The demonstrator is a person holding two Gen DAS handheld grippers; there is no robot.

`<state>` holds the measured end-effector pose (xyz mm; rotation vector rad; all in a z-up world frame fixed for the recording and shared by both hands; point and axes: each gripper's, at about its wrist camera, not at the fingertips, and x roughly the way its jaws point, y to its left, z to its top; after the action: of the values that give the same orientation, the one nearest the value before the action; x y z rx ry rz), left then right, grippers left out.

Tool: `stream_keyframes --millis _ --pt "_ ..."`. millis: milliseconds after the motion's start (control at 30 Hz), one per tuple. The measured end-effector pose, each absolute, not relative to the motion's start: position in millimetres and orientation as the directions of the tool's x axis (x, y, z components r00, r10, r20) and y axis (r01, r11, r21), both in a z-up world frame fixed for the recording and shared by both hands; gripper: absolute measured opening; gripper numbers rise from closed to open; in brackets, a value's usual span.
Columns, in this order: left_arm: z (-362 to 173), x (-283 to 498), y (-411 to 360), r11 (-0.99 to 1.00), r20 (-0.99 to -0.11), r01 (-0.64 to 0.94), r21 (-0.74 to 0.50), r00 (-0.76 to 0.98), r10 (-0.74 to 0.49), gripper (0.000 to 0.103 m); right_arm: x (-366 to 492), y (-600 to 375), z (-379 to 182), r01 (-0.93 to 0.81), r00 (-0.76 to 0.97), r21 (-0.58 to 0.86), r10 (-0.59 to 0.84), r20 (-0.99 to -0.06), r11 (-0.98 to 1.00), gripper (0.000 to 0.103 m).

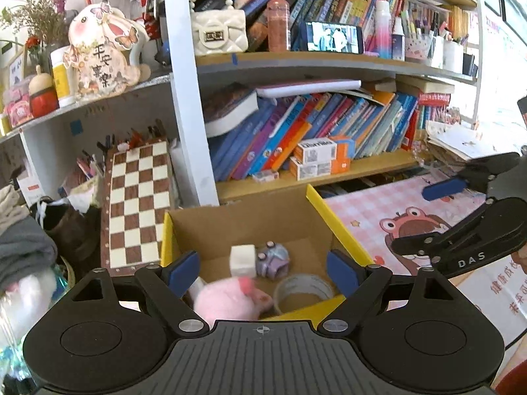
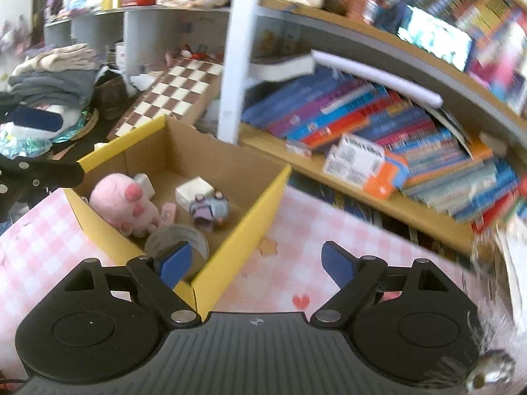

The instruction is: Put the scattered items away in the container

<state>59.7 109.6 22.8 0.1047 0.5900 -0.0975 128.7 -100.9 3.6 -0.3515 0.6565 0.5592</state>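
A yellow-edged cardboard box stands on the pink checked mat. Inside lie a pink plush toy, a white cube, a purple figure and a roll of clear tape. My left gripper hovers open above the box's near end with nothing between its fingers. My right gripper is open over the box's near corner, empty. The right gripper also shows at the right edge of the left wrist view.
A bookshelf full of leaning books rises right behind the box. A chessboard leans to its left, beside folded clothes. The pink mat spreads right of the box. Loose papers lie far right.
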Motion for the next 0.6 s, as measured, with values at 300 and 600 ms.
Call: stream_keyframes --millis 300,600 --pt "7.7 51.6 86.9 0.996 -0.589 0.073 0.047 0.808 -0.032 0.092 110.2 -135.8 -17.5 -0.499 0.646 -0.078 0.31 -0.698 0.863 0.088" --pt "-9.4 39.5 65.4 0.998 -0.627 0.029 0.056 0.779 0.013 0.093 94.0 -166.2 -35.3 -0.408 0.65 -0.062 0.242 -0.721 0.911 0.093"
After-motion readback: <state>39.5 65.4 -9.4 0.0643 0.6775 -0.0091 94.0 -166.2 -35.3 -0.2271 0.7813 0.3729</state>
